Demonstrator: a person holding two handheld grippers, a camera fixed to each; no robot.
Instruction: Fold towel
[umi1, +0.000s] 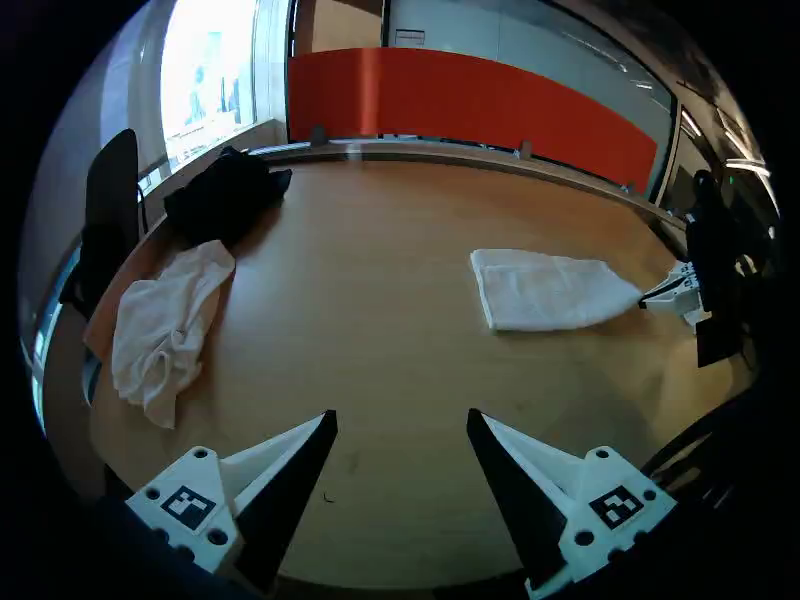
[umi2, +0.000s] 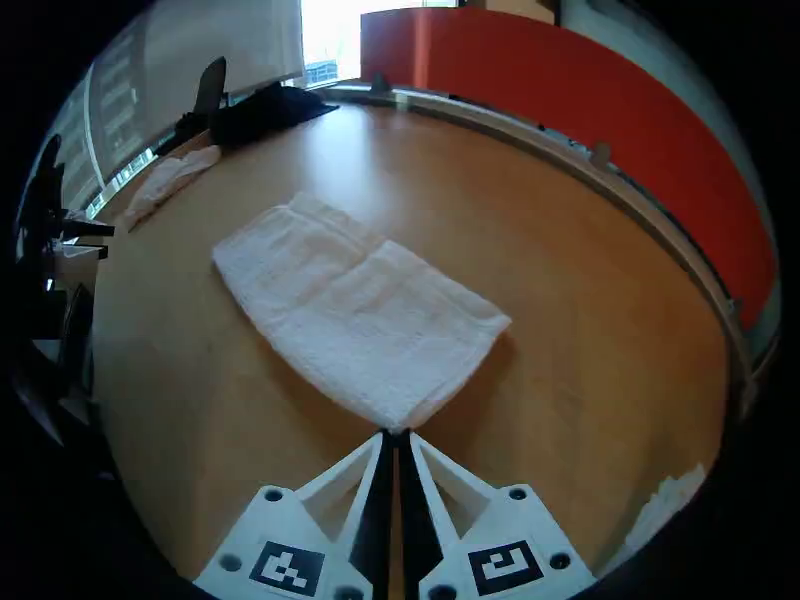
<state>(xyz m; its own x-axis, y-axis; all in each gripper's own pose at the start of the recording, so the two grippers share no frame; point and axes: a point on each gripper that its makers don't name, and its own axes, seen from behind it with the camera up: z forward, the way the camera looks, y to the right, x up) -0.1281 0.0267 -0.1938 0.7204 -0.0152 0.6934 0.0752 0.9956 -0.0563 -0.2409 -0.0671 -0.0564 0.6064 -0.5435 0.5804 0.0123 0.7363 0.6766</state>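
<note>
A white towel (umi2: 350, 310) lies folded flat on the round wooden table (umi2: 560, 300), one corner pointing at my right gripper (umi2: 397, 435). That gripper's fingers are shut together right at the corner tip and seem to pinch it. In the left gripper view the same towel (umi1: 545, 288) lies at the right, with the right gripper (umi1: 662, 293) at its tapered far-right corner and a dark-sleeved hand behind it. My left gripper (umi1: 400, 420) hovers open over bare wood near the table's front, well short of the towel.
A crumpled white cloth (umi1: 165, 330) and a black garment (umi1: 225, 195) lie at the table's left side. An orange partition (umi1: 470, 100) runs behind the far edge. A dark chair (umi1: 105, 220) stands at the left. Another white cloth (umi2: 660, 510) peeks in near the right gripper.
</note>
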